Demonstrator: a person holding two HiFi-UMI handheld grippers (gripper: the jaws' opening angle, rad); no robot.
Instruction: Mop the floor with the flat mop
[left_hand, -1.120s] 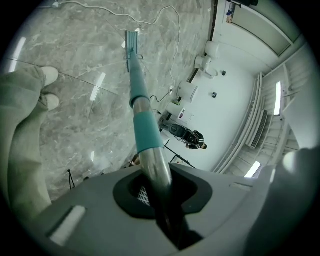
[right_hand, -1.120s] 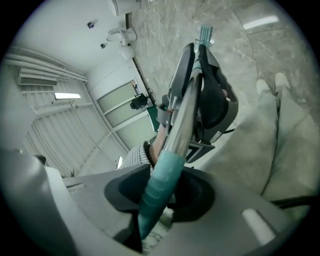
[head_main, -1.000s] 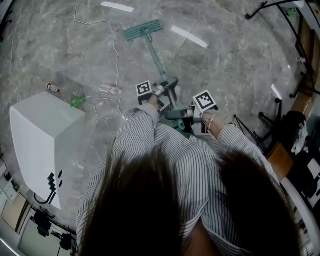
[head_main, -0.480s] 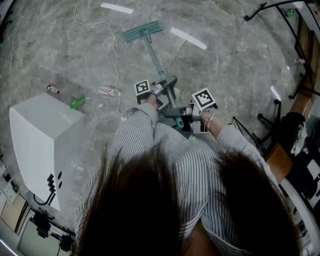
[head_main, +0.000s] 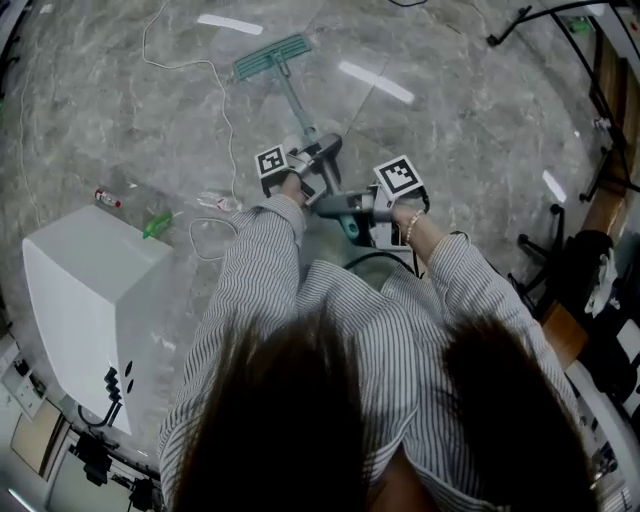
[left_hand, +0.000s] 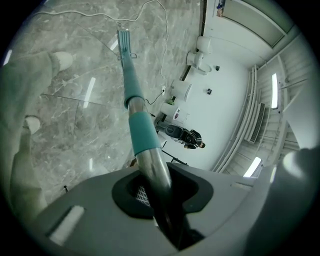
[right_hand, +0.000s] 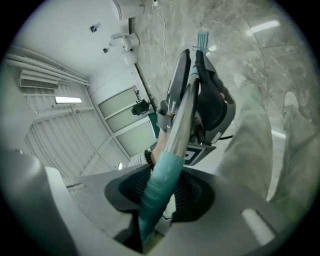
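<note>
The flat mop (head_main: 272, 57) rests head-down on the floor (head_main: 480, 120) at upper centre. Its pole (head_main: 298, 108) seems stiff, light and slick. The left gripper (head_main: 318, 160) clamps bare metal, and the right gripper (head_main: 338, 207) clamps the surer teal grip (right_hand: 162, 180).

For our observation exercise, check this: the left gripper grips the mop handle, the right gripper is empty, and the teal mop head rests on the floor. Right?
The right gripper is not empty: the right gripper view shows its jaws shut on the mop handle. The left gripper grips it, and the teal mop head rests on the floor.
</note>
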